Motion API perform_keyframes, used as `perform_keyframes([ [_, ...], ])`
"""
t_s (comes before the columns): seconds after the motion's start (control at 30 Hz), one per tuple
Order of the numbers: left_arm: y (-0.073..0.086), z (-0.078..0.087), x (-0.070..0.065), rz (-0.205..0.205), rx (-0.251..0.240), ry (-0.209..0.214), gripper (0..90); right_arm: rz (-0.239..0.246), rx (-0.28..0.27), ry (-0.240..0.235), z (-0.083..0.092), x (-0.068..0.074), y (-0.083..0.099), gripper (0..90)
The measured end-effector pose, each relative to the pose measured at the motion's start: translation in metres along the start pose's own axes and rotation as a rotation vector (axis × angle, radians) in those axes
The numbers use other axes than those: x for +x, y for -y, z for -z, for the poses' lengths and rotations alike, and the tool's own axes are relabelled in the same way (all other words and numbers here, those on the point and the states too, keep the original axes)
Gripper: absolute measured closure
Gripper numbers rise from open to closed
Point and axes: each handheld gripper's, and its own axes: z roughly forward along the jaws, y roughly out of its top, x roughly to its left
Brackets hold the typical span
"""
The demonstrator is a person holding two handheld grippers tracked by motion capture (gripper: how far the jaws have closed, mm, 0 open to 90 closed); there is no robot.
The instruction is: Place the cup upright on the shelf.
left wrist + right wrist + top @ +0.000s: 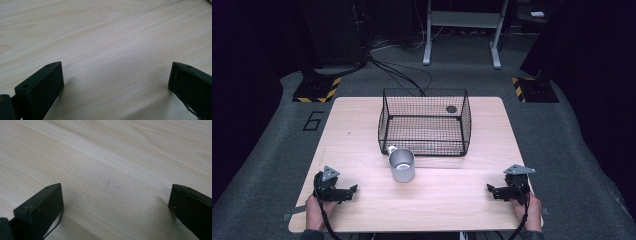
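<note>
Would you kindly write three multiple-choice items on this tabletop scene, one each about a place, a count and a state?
1. Where is the metal mug?
A. inside the basket
B. on the table in front of the wire basket
C. in a gripper

2. How many mugs are on the table?
A. one
B. two
C. three

3. How are the left gripper jaws?
A. shut on the mug
B. shut, empty
C. open, empty

Key: B, it stands outside the mesh; A, a single mug; C, bare wood lies between the spread jaws.
</note>
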Motion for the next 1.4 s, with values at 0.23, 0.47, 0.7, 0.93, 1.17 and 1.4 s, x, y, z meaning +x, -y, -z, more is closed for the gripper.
perform_keyframes([
  [0.23,-0.006,0.01,-0.008,0.017,-0.046,0.048,0.3,0.001,0.002,-0.002,0.0,0.0,0.0,0.0],
  [0.47,-0.022,0.022,-0.026,-0.03,-0.099,0.095,0.0,0.001,0.002,-0.002,0.0,0.0,0.0,0.0],
  [0.7,-0.042,0.031,-0.049,-0.095,-0.146,0.142,0.0,0.0,0.001,-0.002,0.0,0.0,0.0,0.0],
  [0.93,-0.062,0.032,-0.073,-0.177,-0.171,0.191,0.0,0.001,0.001,-0.002,0.0,0.0,0.0,0.0],
  [1.17,-0.075,0.029,-0.087,-0.209,-0.193,0.237,0.0,0.0,0.001,-0.002,0.0,0.0,0.0,0.0],
  [1.4,-0.092,0.021,-0.099,-0.245,-0.212,0.287,0.0,0.0,0.001,-0.002,0.0,0.0,0.0,0.0],
])
